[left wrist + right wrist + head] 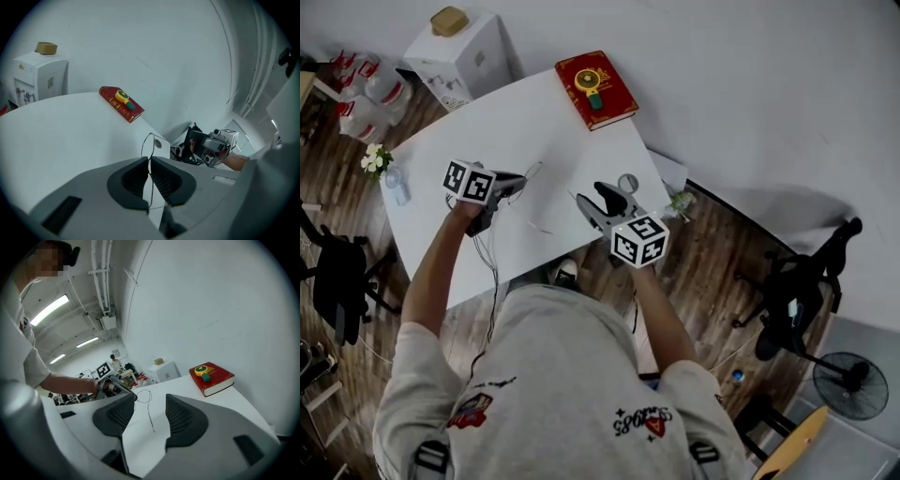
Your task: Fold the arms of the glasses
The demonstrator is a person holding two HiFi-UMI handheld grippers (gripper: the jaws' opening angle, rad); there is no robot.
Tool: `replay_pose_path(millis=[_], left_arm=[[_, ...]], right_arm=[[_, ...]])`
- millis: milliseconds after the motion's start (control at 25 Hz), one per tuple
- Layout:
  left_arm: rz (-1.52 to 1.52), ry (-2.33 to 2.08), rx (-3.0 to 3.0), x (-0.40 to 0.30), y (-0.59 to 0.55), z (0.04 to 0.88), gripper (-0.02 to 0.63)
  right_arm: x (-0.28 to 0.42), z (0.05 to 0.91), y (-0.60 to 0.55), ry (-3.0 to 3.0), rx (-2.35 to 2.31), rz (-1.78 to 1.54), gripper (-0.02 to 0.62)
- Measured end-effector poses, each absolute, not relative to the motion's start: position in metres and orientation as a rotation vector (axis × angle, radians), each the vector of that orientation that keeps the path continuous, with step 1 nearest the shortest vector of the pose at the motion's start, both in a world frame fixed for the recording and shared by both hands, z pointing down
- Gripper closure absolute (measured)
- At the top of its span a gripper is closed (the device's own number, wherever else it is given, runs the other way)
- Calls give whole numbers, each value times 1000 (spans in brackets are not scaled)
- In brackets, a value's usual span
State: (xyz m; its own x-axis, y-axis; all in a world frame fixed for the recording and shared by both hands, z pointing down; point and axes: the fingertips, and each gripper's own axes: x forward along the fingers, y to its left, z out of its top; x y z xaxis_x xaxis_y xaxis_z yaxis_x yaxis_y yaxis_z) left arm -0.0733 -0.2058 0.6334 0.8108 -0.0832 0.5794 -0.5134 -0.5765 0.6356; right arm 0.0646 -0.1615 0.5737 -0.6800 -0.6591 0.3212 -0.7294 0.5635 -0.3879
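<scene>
Head view, left gripper [517, 180]: fingers pressed together on the thin wire glasses [532, 172], which are held clear above the white surface [441, 150].
Head view, right gripper [589, 199]: fingers spread and empty. They stand apart from the left fingers and point towards them.
Head view, containers: a white box [459, 56] stands well beyond both sets of fingers. It is closed with a tan object on top, and its contents cannot be seen. A red book [595, 89] lies on the surface past the fingers.
Left gripper view, fingers [136, 180]: they pinch the frame edge-on. One lens loop of the glasses [149, 145] rises just above the fingertips, and a wire runs down between the pads.
Left gripper view, right gripper [197, 145]: beyond the left fingers, not touching the glasses.
Right gripper view, fingers [117, 416]: wide apart with nothing held. The glasses [144, 397] show through the gap, well ahead of the fingertips. One arm hangs loose below the left gripper [126, 391].
Step in hand, as judged: bring the right fingers to the hanging arm.
Method advised: keep the left pinch steady. Meet the arm near its free end and sweep it towards the lenses along the hinge's own swing, using light pressure only.
Risk noted: the wire looks thin enough to bend or to twist out of the pinch.
</scene>
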Motion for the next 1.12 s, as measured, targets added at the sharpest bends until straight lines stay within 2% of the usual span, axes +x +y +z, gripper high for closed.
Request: replay_pose_path(millis=[320, 560, 1120], left_arm=[[662, -427, 2168, -84, -181, 611, 586], [715, -406, 2202, -78, -171, 605, 586], [680, -365, 2223, -44, -155, 596, 586]], right_arm=[[31, 582, -140, -2684, 898, 1012, 465], [19, 585, -131, -2659, 772, 983, 511], [23, 596, -114, -2618, 759, 999, 561]])
